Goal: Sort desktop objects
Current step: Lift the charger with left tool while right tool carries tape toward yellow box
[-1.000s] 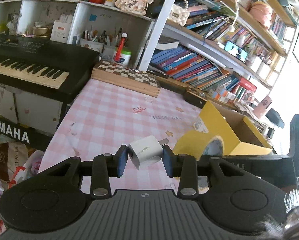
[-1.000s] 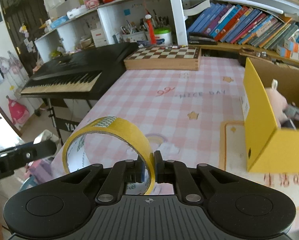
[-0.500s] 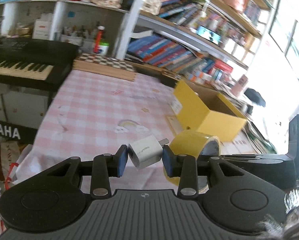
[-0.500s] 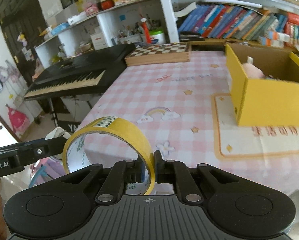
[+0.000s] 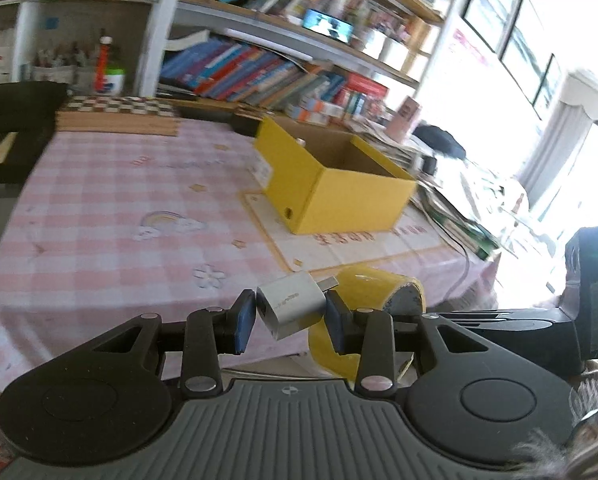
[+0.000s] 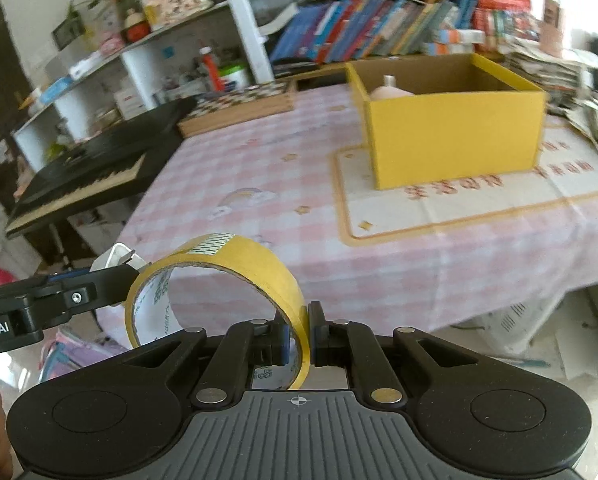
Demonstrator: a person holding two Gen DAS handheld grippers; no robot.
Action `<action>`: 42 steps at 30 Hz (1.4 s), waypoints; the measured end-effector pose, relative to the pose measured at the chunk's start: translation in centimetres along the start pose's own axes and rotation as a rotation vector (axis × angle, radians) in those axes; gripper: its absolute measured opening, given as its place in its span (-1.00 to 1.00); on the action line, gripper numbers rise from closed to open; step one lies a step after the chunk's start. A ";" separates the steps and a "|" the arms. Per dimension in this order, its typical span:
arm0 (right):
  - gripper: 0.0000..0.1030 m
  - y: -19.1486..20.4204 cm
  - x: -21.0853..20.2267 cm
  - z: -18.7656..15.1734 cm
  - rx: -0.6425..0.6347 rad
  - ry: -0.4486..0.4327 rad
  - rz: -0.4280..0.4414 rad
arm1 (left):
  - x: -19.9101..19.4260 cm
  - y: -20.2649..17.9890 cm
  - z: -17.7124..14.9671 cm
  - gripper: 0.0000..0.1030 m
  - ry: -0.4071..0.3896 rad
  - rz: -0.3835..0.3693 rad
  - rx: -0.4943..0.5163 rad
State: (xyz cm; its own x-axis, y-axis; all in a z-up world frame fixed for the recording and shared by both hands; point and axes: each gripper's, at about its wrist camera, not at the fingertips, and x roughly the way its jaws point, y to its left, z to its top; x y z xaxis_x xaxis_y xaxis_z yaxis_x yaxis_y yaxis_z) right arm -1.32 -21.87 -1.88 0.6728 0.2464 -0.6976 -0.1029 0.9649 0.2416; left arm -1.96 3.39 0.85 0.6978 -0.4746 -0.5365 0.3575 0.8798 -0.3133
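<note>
Each hand-held gripper gripped cargo, left [image 5: 291,316] a charger [image 5: 290,309], right [image 6: 297,334] a tape roll [image 6: 219,276], with the yellow box [image 6: 455,136] ahead, nearer the right.

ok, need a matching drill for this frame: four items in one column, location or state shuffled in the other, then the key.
Items:
1. white charger
2. yellow tape roll
3. yellow box
4. chessboard

Places/states:
A. open-topped, on the cream mat
B. clamped in the left gripper
C. far end of the table, by the shelves
D. wall pinched by the right gripper

Pairs: 1-B, 2-D, 3-A, 4-C
</note>
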 end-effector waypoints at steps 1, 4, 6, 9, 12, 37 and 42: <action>-0.81 -0.3 -0.2 -0.2 0.010 -0.002 -0.009 | 0.2 -0.2 0.0 -0.33 0.004 -0.010 0.004; -0.81 -1.3 -0.8 -0.6 0.035 -0.007 -0.034 | 0.9 -0.9 0.1 -0.33 0.017 -0.038 0.019; -0.81 -1.9 -1.0 -0.8 0.051 -0.011 -0.047 | 1.4 -1.4 0.1 -0.33 0.025 -0.053 0.034; -0.81 -2.8 -1.3 -0.8 0.069 -0.015 -0.064 | 2.1 -2.2 0.4 -0.33 0.035 -0.072 0.050; -0.81 -3.7 -1.7 -0.7 0.075 -0.023 -0.080 | 3.0 -3.1 0.7 -0.33 0.043 -0.095 0.062; -0.81 -14.1 -0.9 3.5 0.115 0.009 -0.090 | 11.7 -10.5 4.2 -0.33 0.078 -0.114 0.072; -0.81 -16.6 -0.5 4.6 0.117 0.011 -0.088 | 13.8 -12.3 5.0 -0.33 0.084 -0.115 0.077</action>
State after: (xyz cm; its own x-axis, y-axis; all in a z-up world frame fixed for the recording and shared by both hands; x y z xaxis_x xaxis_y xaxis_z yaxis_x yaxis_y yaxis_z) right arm 3.43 -38.40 -2.38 0.6671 0.1629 -0.7269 0.0427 0.9658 0.2556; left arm 6.39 -13.85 1.20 0.5963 -0.5704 -0.5649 0.4811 0.8172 -0.3174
